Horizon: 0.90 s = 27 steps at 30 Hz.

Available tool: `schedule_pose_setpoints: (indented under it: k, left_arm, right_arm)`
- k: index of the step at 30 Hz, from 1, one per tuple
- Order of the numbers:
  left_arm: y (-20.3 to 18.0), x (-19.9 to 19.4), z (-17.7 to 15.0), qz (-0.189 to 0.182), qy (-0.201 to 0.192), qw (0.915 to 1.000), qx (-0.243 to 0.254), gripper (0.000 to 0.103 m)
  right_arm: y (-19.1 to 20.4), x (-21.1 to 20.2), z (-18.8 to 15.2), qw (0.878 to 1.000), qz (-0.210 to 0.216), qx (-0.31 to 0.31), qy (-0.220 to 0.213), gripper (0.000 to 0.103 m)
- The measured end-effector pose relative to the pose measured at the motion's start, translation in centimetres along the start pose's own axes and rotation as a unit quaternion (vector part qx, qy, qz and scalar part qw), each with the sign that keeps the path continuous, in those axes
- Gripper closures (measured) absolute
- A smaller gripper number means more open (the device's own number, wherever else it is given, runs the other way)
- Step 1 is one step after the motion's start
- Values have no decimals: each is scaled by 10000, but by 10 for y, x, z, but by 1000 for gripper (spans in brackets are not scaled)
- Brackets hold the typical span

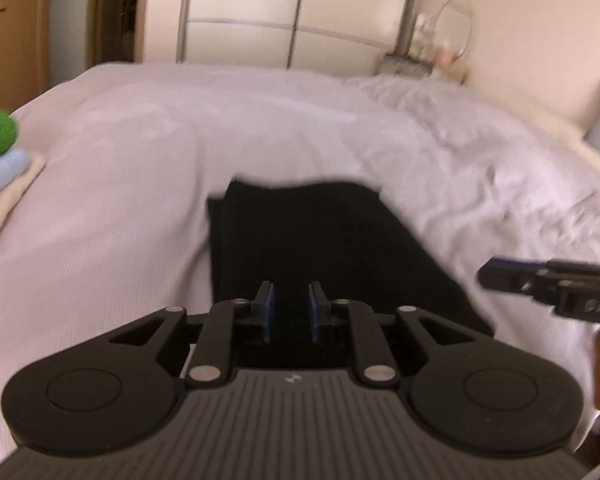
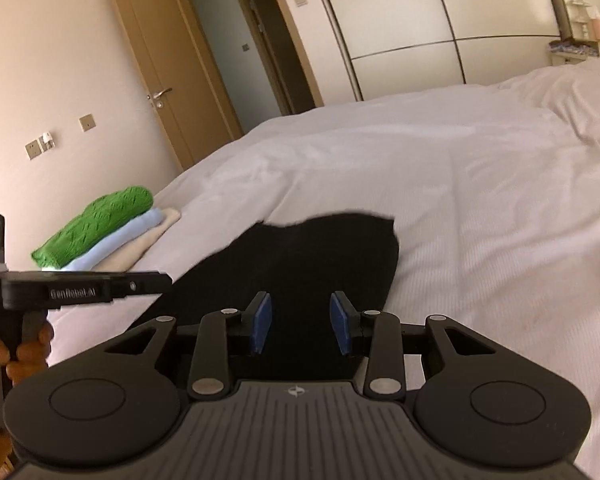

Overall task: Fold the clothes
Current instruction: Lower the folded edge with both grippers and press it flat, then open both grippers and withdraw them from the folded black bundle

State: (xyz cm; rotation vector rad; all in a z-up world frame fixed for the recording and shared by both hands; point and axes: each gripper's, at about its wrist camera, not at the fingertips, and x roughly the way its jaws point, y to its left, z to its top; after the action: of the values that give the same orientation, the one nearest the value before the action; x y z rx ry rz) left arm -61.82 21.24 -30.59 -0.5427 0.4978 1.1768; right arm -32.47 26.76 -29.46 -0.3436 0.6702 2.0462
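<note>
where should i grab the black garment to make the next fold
Probably the far corners of the black garment, lying flat and already narrowed on the bed. Its far edge looks free. Bring the left gripper and right gripper, both open, over it from the near side and pinch a corner each.

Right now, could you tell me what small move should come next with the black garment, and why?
Probably lower both open grippers, left gripper and right gripper, onto the near edge of the black garment. Neither holds cloth, and the garment lies as a long strip on the white bed, apparently needing another fold.
</note>
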Motion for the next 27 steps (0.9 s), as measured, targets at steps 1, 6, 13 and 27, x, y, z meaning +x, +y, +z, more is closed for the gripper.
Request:
schedule_pose_setpoints:
  k: [1, 6, 13, 27]
  left_arm:
    - [2, 6, -8, 66, 111, 9998, -132, 89]
    - [13, 26, -40, 360, 122, 9974, -604, 97]
    - [-27, 19, -31, 1215, 195, 9924, -41, 98]
    - [-113, -146, -39, 1488, 0, 9866, -664, 63]
  right_arm:
    - [5, -2, -6, 10000, -38, -27, 13, 66]
    - [15, 21, -35, 9969, -343, -374, 602, 67]
    - [18, 29, -37, 9907, -610, -567, 1080, 65]
    - [39, -121, -31, 9986, -388, 9, 352, 20]
